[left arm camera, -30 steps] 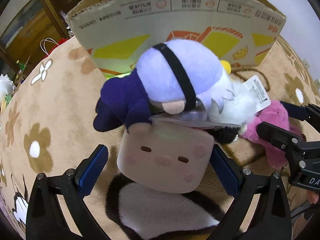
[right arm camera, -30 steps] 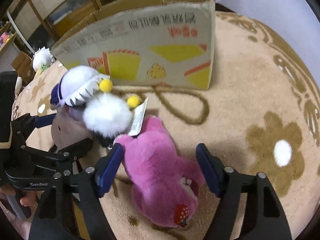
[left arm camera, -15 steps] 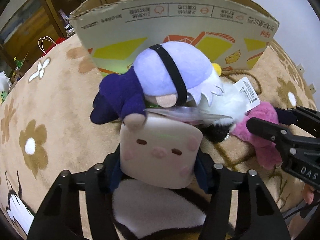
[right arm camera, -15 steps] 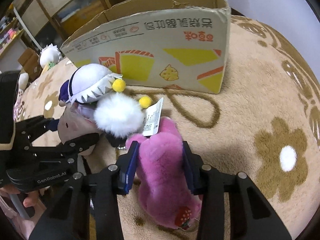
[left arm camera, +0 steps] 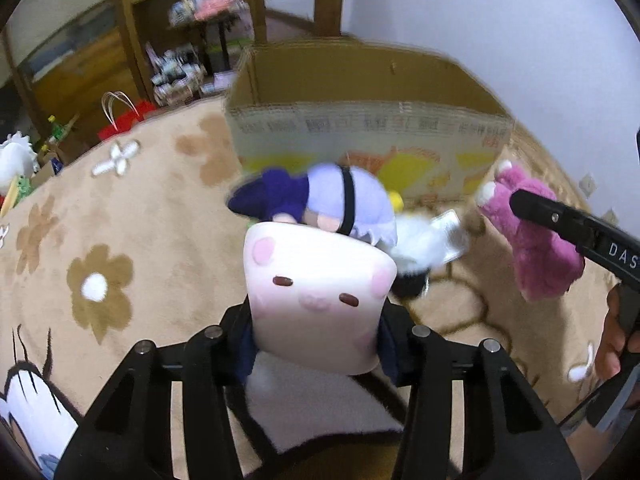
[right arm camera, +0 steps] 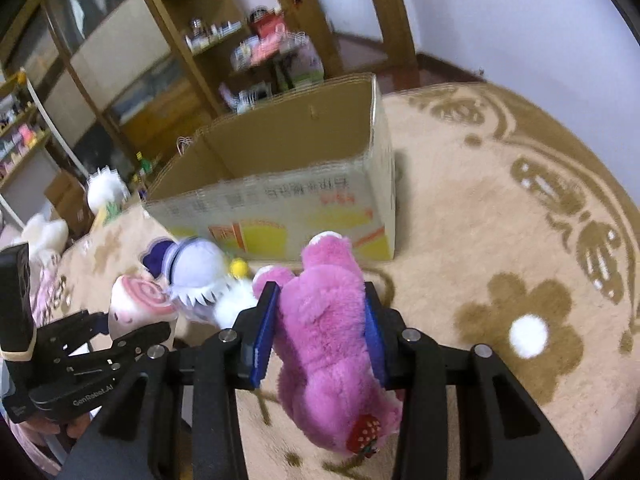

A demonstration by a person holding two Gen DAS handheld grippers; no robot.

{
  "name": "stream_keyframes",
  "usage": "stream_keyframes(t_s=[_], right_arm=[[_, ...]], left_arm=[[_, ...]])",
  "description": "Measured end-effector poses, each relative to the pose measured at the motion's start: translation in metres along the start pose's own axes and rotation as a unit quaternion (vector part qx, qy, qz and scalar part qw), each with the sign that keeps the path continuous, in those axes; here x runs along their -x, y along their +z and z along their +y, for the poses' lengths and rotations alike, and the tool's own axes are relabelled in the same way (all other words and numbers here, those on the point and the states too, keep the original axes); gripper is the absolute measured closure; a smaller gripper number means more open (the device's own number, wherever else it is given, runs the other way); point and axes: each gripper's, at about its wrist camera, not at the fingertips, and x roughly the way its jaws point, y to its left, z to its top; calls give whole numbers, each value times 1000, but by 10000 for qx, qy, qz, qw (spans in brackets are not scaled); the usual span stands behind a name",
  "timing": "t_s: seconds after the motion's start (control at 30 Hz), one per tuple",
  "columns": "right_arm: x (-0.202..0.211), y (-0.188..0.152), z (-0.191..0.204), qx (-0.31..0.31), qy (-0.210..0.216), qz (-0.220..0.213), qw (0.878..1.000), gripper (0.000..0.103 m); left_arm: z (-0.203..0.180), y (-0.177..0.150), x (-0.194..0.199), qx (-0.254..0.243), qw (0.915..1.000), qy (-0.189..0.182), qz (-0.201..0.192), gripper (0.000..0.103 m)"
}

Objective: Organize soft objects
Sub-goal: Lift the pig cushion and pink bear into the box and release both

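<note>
Hand-held gripper on the left (left arm camera: 318, 344) is pinching a white square pig toy (left arm camera: 318, 300) between its two fingers, and the toy sits up off the carpet with its little pink face looking back at the camera. Over on the right, the other hand-held gripper (right arm camera: 320, 328) squeezes a fluffy pink bear (right arm camera: 328, 344) around its middle with blue pads (right arm camera: 262, 338), and the bear hangs up off the floor too, with a red strawberry patch (right arm camera: 366, 436) near its bottom end. Biggest of all is the tan carpet (right arm camera: 500, 240) with brown flowers and white dots, which covers the floor under everything. On it stands a big open cardboard box (right arm camera: 288, 184) with yellow and orange pictures on its side; it is just behind the toys, and I cannot see anything inside it from here. Behind the box are tall wooden shelves (right arm camera: 188, 40) full of small blurry things. A purple doll with a pale round head and a black band (left arm camera: 340, 204) lies on the carpet in front of the box, right behind the pig toy. Beside it is a fuzzy white ball toy (left arm camera: 416, 240) with a paper tag (left arm camera: 452, 228), resting between the doll and the bear. A small yellow pom-pom (right arm camera: 239, 267) pokes out next to the doll's head. A red bag with pale handles (left arm camera: 124, 120) stands at the far edge of the carpet.
</note>
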Motion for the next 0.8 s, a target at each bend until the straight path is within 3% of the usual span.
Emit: stream_keyframes(t_s=[0.3, 0.53, 0.8], right_arm=[[44, 20, 16, 79, 203, -999, 9948, 61], [61, 35, 28, 254, 227, -1379, 9899, 61], [66, 51, 41, 521, 83, -1697, 9841, 61]], left_arm=[[13, 15, 48, 98, 9921, 354, -1203, 55], [20, 30, 60, 85, 9823, 501, -1804, 55], [15, 54, 60, -35, 9736, 567, -2213, 55]])
